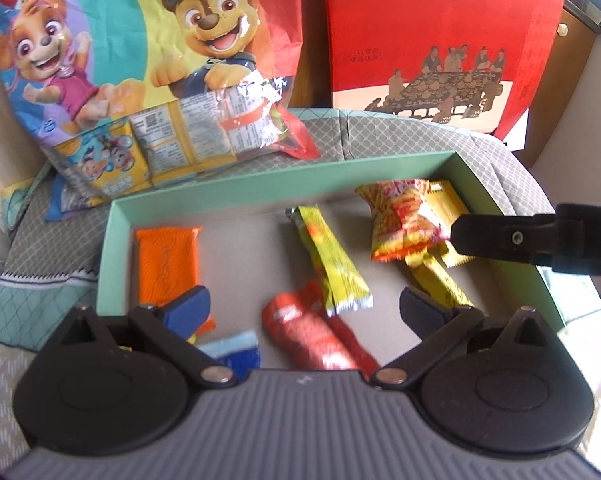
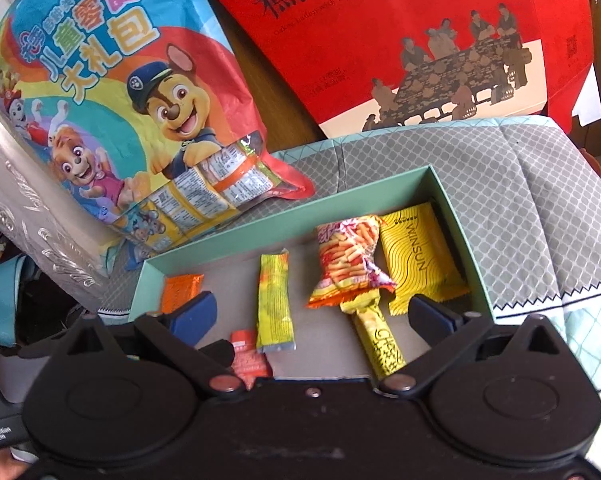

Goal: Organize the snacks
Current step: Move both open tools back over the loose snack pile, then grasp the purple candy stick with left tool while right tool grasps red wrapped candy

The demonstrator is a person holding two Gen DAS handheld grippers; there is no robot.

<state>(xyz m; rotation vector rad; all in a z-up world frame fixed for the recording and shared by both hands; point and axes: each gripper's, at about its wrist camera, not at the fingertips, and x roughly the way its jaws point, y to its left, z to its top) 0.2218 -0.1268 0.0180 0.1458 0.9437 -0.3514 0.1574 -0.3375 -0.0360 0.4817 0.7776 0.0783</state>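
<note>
A mint-green box (image 1: pixel 260 184) (image 2: pixel 300 208) holds several snack packs: an orange pack (image 1: pixel 168 264) (image 2: pixel 180 288), a yellow-green stick (image 1: pixel 332 264) (image 2: pixel 274 304), a red pack (image 1: pixel 312 332) (image 2: pixel 248 356), a blue pack (image 1: pixel 236 354), an orange-red chips bag (image 1: pixel 404 220) (image 2: pixel 348 260), a yellow WINSUN pack (image 2: pixel 416 256) and a yellow stick (image 2: pixel 380 344). My left gripper (image 1: pixel 304 308) is open and empty over the box's near side. My right gripper (image 2: pixel 312 316) is open and empty; its finger (image 1: pixel 500 236) shows at the right in the left wrist view, beside the chips bag.
A large cartoon-dog snack bag (image 1: pixel 140 60) (image 2: pixel 132 112) leans behind the box at left. A red gift box (image 1: pixel 432 32) (image 2: pixel 420 40) stands behind at right. The green box sits on a grey patterned cloth (image 1: pixel 420 136) (image 2: pixel 520 184).
</note>
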